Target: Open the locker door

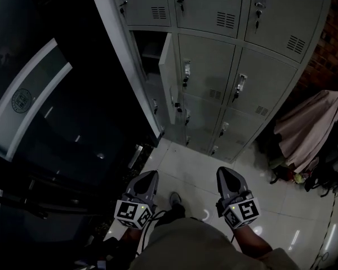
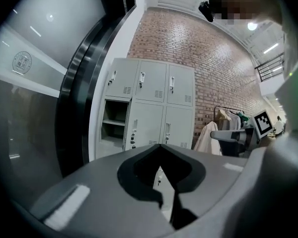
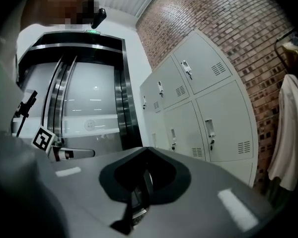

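Grippers sit at the bottom of the head view, well apart from the lockers: the left gripper (image 1: 148, 178) at lower left and the right gripper (image 1: 226, 174) at lower right, both above pale floor tiles (image 1: 194, 170). Each one's own view shows its jaws pressed together with nothing between them, at (image 2: 161, 146) and (image 3: 146, 149). Beyond them, the grey locker bank (image 1: 214, 66) fills the upper centre. In its left column, the locker door (image 1: 168, 76) stands swung out, and the compartment (image 2: 114, 124) behind it is exposed with a shelf inside. At far right a light coat (image 1: 310, 129) hangs before a brick wall (image 1: 333, 44).
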`<action>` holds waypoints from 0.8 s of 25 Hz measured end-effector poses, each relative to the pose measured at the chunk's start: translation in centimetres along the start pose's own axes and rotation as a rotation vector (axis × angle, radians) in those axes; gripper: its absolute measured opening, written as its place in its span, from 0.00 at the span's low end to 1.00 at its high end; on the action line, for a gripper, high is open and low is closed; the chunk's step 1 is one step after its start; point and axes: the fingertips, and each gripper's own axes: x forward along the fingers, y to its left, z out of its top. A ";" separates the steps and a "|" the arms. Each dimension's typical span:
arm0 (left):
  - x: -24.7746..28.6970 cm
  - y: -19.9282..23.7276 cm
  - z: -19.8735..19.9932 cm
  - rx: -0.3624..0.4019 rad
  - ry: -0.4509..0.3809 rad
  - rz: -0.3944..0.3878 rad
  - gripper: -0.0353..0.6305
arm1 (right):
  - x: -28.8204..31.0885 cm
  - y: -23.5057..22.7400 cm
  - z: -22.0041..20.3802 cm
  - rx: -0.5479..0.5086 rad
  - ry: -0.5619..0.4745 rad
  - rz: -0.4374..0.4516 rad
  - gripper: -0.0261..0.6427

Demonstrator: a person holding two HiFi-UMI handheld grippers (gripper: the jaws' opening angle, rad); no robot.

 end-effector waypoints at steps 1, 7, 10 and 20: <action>-0.6 -0.7 0.2 0.000 -0.002 0.007 0.22 | -0.6 0.4 0.6 0.003 -0.010 0.012 0.04; -3.5 -5.7 2.1 0.050 -0.040 0.008 0.22 | -4.4 2.8 2.9 0.014 -0.040 0.071 0.04; -3.6 -7.7 1.9 0.068 -0.032 -0.010 0.22 | -5.8 2.8 3.6 0.003 -0.049 0.069 0.04; -0.8 -11.7 3.5 0.006 -0.047 -0.174 0.22 | -9.0 2.0 6.8 -0.009 -0.106 -0.040 0.04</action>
